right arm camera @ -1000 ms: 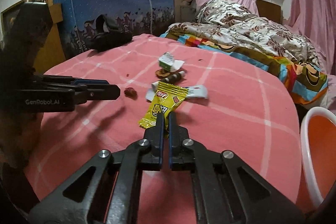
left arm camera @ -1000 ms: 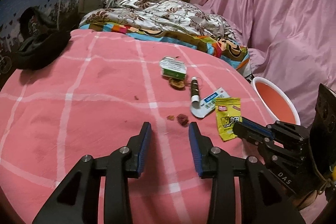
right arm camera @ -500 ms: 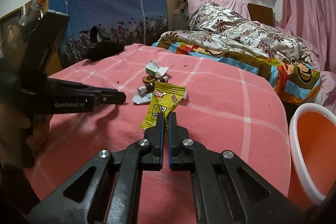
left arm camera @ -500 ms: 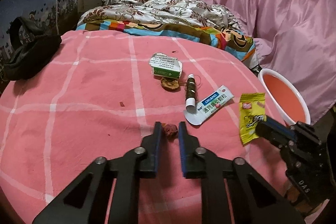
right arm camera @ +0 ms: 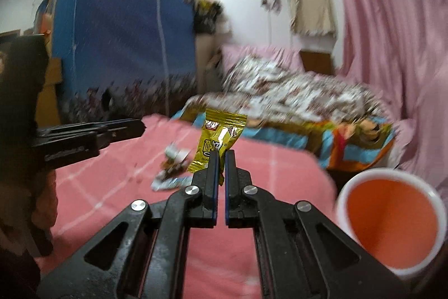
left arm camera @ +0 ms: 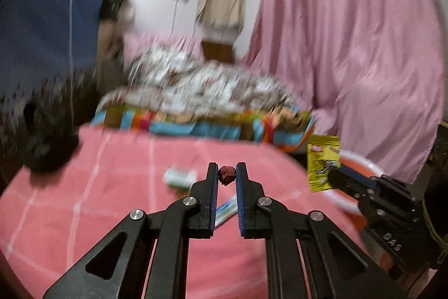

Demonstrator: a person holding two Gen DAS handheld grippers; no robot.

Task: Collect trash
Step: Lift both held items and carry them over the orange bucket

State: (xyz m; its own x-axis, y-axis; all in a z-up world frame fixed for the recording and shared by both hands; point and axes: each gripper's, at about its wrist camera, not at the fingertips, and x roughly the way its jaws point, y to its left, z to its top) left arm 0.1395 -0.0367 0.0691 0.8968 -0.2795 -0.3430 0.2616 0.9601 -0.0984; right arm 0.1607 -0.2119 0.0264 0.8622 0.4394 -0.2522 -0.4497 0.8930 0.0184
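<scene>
One container shows: a round basin (right arm camera: 390, 220) with a white rim and a smooth orange inside, standing low beside the right edge of the pink cloth (right arm camera: 260, 175); nothing can be seen lying in it. Two pieces of trash are up in the air, one in each gripper. The left gripper (left arm camera: 227, 178) is closed down to a narrow gap on a small dark-red crumpled scrap (left arm camera: 227, 175), pinched right at the tips of its black, blue-padded fingers and lifted clear of the cloth. The right gripper (right arm camera: 221, 162) has its jaws drawn almost together on the lower end of a yellow snack wrapper (right arm camera: 219, 142), a glossy crinkled foil packet with a serrated top edge and red and black print, standing upright above the fingertips; in the left wrist view the same wrapper (left arm camera: 323, 163) hangs in front of the basin's rim (left arm camera: 361, 160). Still on the cloth lies a small cluster of litter, blurred by motion: one white-and-green little box (left arm camera: 180, 177), and one flat white-and-blue sachet (left arm camera: 225, 209) partly hidden behind the left fingers; the right wrist view shows the cluster as a brownish smear (right arm camera: 173, 161) whose pieces cannot be counted. The cloth is soft pink with a wide grid of pale stripes. Behind it lies a rumpled brown-and-white floral quilt (right arm camera: 294, 94) over a bright striped sheet, with a pink curtain (left arm camera: 350, 46) hanging in folds on the right and a dark blue fabric panel (right arm camera: 120, 44) on the left.
</scene>
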